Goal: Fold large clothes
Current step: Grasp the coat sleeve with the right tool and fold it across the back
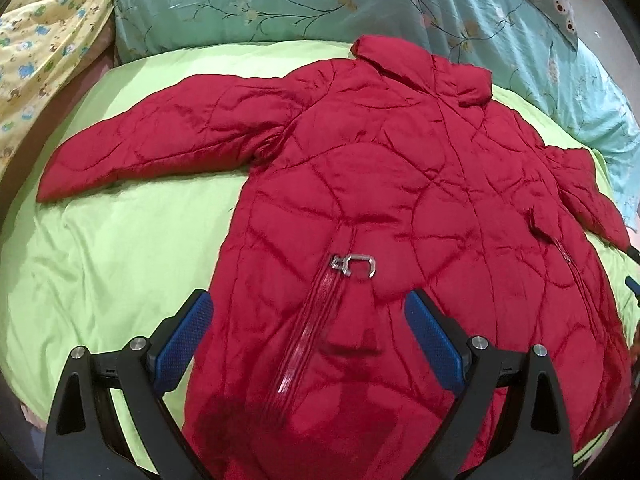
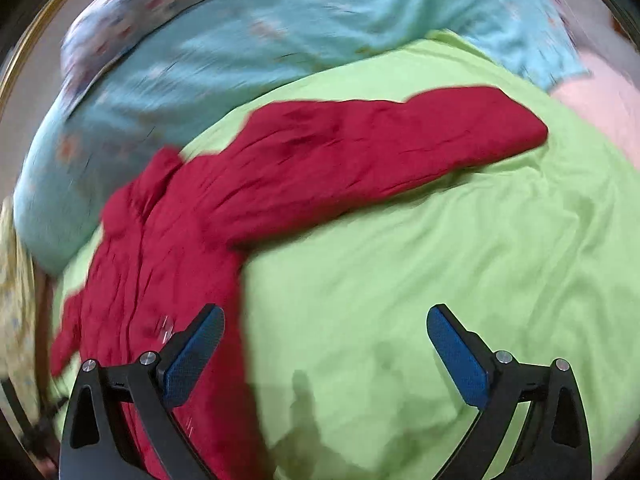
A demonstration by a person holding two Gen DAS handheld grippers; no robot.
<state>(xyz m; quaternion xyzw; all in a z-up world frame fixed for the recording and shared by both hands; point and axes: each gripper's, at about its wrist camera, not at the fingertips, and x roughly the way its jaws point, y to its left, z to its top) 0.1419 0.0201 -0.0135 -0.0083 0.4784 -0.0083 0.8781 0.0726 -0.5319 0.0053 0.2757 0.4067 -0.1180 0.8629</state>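
Observation:
A red quilted jacket (image 1: pixel 400 184) lies spread flat on a lime green sheet (image 1: pixel 100 248), collar far, both sleeves out to the sides. A silver zipper pull (image 1: pixel 354 267) shows on its front pocket. My left gripper (image 1: pixel 308 308) hovers open over the jacket's lower body, holding nothing. The right wrist view is motion-blurred: the jacket (image 2: pixel 168 240) fills the left side and one sleeve (image 2: pixel 400 140) stretches right. My right gripper (image 2: pixel 325 320) is open over the sheet (image 2: pixel 440 260) beside the jacket's edge, empty.
A turquoise floral quilt (image 1: pixel 280 4) is bunched behind the collar. A yellow patterned cloth (image 1: pixel 44 40) lies at far left. A pale pink surface (image 2: pixel 600 104) shows past the sheet's right edge.

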